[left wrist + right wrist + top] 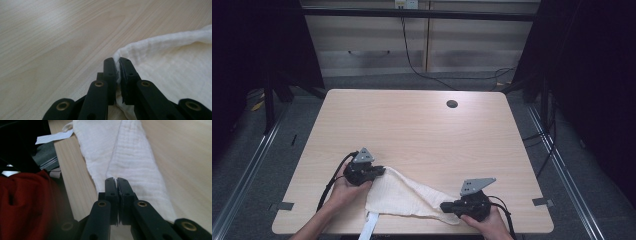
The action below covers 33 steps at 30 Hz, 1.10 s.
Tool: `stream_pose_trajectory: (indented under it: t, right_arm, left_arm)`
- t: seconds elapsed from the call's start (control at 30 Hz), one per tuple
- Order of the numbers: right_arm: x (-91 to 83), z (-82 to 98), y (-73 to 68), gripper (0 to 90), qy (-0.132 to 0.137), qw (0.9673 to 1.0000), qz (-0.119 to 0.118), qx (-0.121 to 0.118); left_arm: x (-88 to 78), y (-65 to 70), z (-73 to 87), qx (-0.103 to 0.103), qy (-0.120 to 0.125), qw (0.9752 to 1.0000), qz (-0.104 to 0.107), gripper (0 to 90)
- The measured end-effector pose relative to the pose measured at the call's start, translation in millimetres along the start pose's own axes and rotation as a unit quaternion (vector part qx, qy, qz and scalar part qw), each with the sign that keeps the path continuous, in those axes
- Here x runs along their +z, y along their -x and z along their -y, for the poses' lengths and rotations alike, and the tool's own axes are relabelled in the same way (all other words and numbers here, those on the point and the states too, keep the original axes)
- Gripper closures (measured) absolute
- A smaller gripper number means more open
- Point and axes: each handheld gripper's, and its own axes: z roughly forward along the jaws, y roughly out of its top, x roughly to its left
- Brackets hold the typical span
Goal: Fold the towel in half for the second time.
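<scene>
Both grippers, left gripper (379,171) and right gripper (445,206), are pinching corners of the white cloth (404,197). The cloth is lying near the bench (412,125) edge, so a tug could be pulling thin fabric free, or dragging it off.

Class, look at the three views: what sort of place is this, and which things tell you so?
Probably a lab or recording room, not a home: a bare wooden desk with a cable hole, black curtains at both sides, loose cables on the floor, and plain cabinets behind.

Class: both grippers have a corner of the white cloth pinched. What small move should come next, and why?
Probably draw the right gripper away from the left gripper to pull the cloth taut. Both are shut on its corners, yet it lies folded over itself near the table edge.
</scene>
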Motion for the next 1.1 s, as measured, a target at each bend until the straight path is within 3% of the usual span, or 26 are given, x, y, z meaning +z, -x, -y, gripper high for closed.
stream_pose_trajectory:
  t: [0.23, 0.43, 0.57, 0.63, 0.83, 1.1]
  right_arm:
    - [10.8, 0.8, 1.5, 88.2, -0.034, 0.9994, -0.009, -0.003]
    - [13.8, -4.7, 2.6, 88.5, -0.044, 0.9987, 0.018, -0.018]
    - [13.0, -8.3, 10.1, 88.6, -0.045, 0.998, 0.043, -0.012]
    - [12.6, -9.3, 12.2, 88.7, -0.045, 0.9976, 0.05, -0.013]
    - [9.3, -15.7, 31.6, 88.8, -0.045, 0.9949, 0.09, -0.005]
    - [6.2, -21.6, 52.8, 88.9, -0.038, 0.9911, 0.127, 0.013]
  left_arm:
    - [0.8, -3.4, -0.2, -0.007, 0.001, 0.9999, 0.008, 84.2]
    - [0.8, -5.2, -1.1, -0.016, 0.009, 0.9998, 0.01, 84.2]
    - [-9.2, -4.6, -6.5, -0.026, 0.044, 0.9985, 0.017, 84.2]
    - [-11.3, -4.0, -8.2, -0.025, 0.05, 0.9982, 0.019, 84.2]
    - [-24.2, 9.4, -22.2, -0.004, 0.087, 0.9956, 0.034, 84.1]
    - [-30.2, 28.5, -26.0, 0.031, 0.092, 0.9939, 0.052, 84.1]
